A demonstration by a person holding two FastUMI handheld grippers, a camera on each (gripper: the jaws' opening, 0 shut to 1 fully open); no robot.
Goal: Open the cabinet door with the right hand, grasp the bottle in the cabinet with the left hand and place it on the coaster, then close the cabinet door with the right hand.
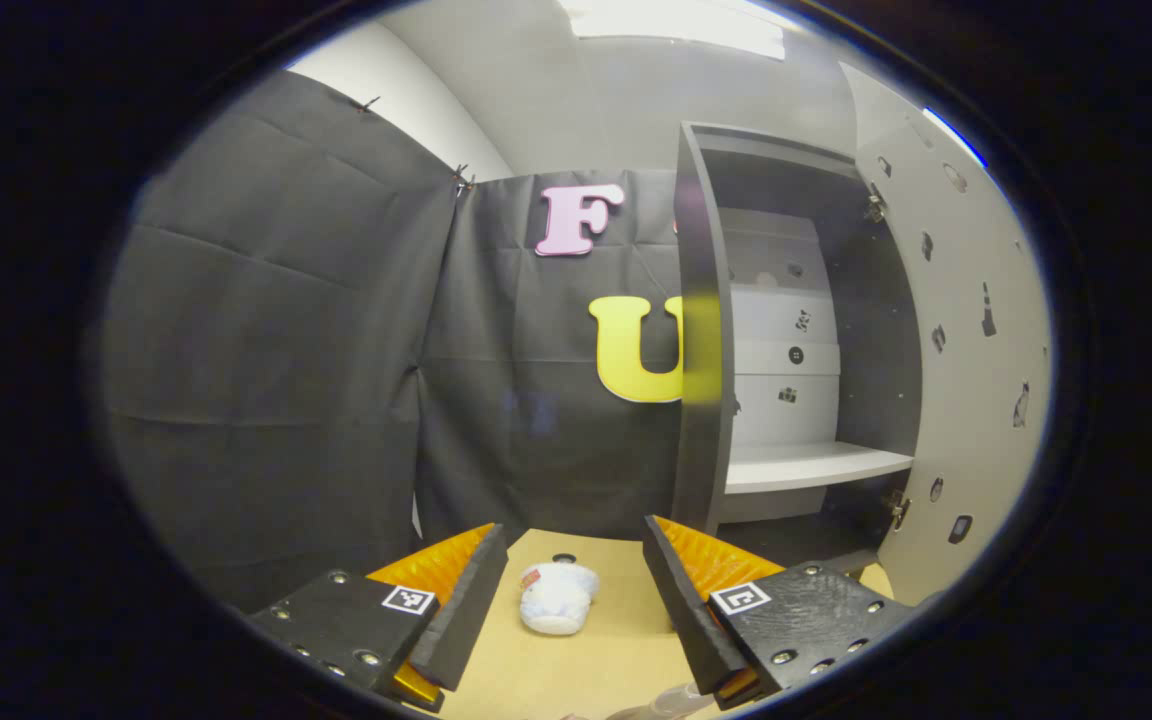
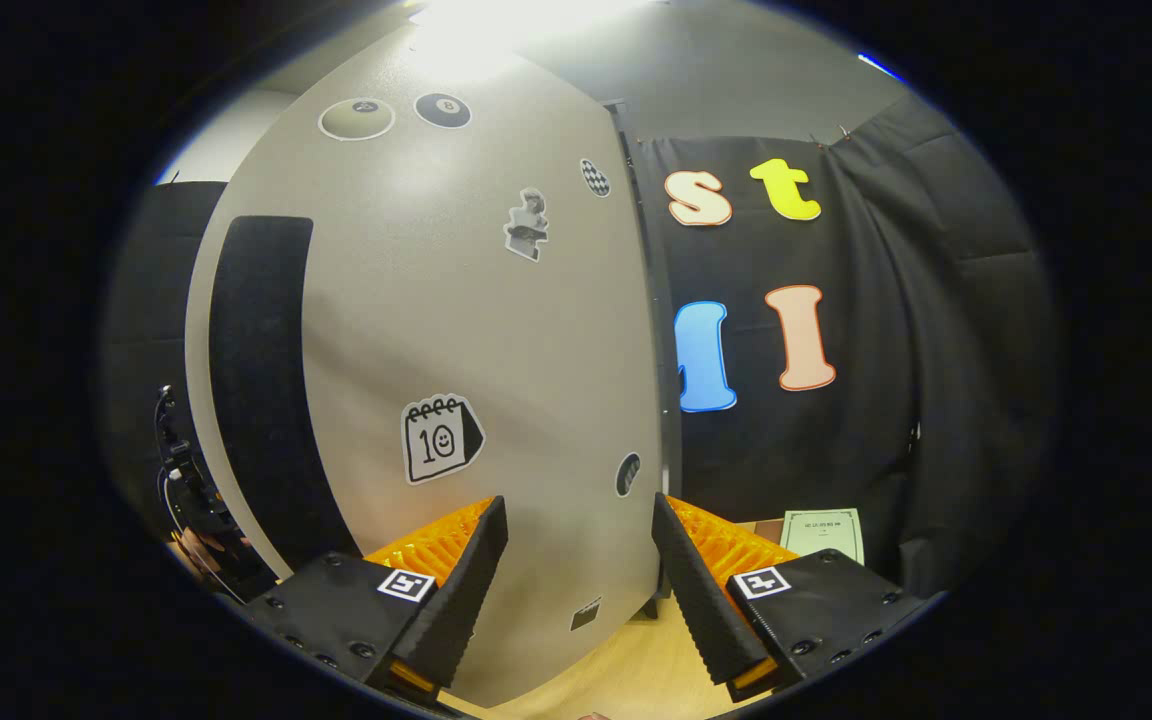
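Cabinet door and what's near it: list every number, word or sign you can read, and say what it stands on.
"10": on the calendar sticker on the cabinet door.
Black ball sticker: digit too small to be sure.
Paper sheet: print too small to read.

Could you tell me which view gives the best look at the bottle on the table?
The left gripper view: the bottle lies on the tan table ahead of the left gripper. The right gripper view faces the open cabinet door instead.
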